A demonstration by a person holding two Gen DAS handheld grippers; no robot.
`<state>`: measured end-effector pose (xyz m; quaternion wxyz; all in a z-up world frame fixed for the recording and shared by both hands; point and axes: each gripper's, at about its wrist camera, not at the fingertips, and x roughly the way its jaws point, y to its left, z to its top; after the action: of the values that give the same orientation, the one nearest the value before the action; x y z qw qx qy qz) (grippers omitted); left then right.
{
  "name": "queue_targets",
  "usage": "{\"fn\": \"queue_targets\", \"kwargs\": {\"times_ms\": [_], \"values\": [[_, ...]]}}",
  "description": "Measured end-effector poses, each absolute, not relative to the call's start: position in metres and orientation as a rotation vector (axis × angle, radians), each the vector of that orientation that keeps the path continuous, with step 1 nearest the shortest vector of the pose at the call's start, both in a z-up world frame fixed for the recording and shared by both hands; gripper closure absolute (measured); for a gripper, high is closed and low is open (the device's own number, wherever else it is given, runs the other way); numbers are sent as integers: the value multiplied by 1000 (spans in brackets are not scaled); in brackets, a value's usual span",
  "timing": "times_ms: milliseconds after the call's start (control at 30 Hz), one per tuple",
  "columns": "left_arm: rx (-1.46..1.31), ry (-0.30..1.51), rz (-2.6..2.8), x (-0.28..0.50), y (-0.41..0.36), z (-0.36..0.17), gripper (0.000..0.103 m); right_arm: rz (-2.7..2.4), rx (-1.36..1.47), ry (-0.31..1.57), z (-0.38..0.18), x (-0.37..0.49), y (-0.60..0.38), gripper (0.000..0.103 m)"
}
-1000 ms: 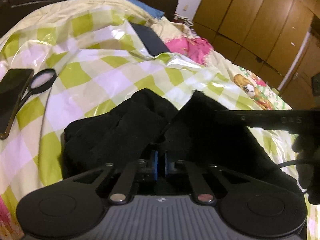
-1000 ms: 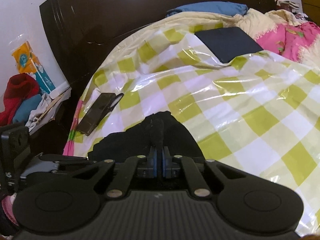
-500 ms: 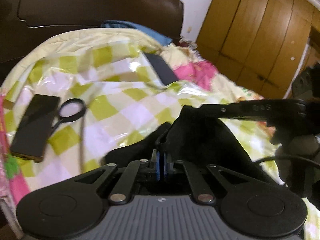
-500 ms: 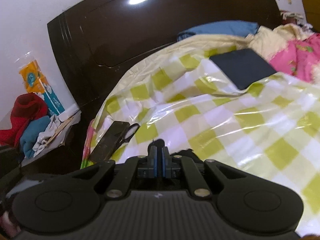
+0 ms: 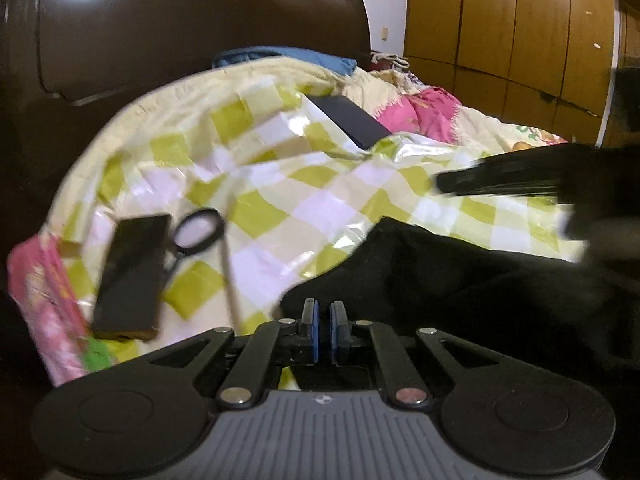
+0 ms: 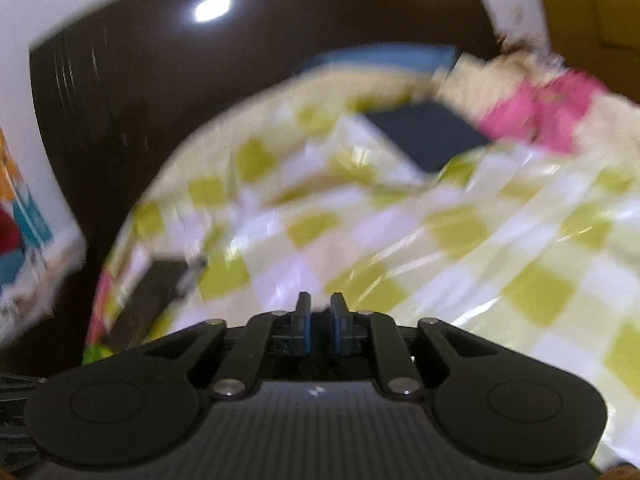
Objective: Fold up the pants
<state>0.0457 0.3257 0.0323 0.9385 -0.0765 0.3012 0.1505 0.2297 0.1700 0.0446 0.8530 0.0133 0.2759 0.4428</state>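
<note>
Fingers [image 5: 310, 322] slightly parted, pants [image 5: 460, 280] beside

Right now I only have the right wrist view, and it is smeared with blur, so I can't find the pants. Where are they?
Observer: The black pants lie in a heap on the checked sheet, just ahead and to the right of the left gripper.
Operator: Is the left gripper holding them?
Observer: No. Its jaws stand slightly apart with nothing between them.
Operator: Anything on its other side?
Observer: A magnifying glass lies right beside the dark phone, near the sheet's left edge.
</note>
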Motion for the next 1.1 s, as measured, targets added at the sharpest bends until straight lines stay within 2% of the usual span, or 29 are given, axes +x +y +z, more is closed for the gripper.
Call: {"fn": "queue_targets", "kwargs": {"times_ms": [67,167,367,400,433,500,567,633,667,733,767,800,1000,1100], "values": [[-130,597,293,40,322,40,80,920,57,553,57,208,137,72],[-95,596,233,44,305,43,80,897,78,586,56,177,79,70],[-45,643,83,78,267,19,80,720,103,772,9,161,-14,63],[-35,675,74,86,264,12,77,661,111,800,-4,165,-26,70],[-27,714,79,92,263,4,76,607,128,825,-18,171,-38,85],[-30,775,82,99,262,-9,76,570,228,862,-36,183,-56,103],[-15,777,84,100,260,-8,76,561,343,878,-34,187,-70,103],[3,762,90,98,257,0,76,551,331,834,-18,176,-73,89],[8,749,90,97,256,3,76,550,317,811,-9,168,-76,86],[15,718,89,96,254,10,76,548,321,797,0,151,-86,73],[14,701,80,96,253,13,76,540,329,801,1,145,-93,63],[14,691,73,95,253,15,76,525,337,816,0,140,-99,60],[130,786,17,109,232,-18,75,484,614,941,-35,139,-129,57],[119,763,22,106,232,-5,76,511,647,946,-37,137,-128,57]]}}
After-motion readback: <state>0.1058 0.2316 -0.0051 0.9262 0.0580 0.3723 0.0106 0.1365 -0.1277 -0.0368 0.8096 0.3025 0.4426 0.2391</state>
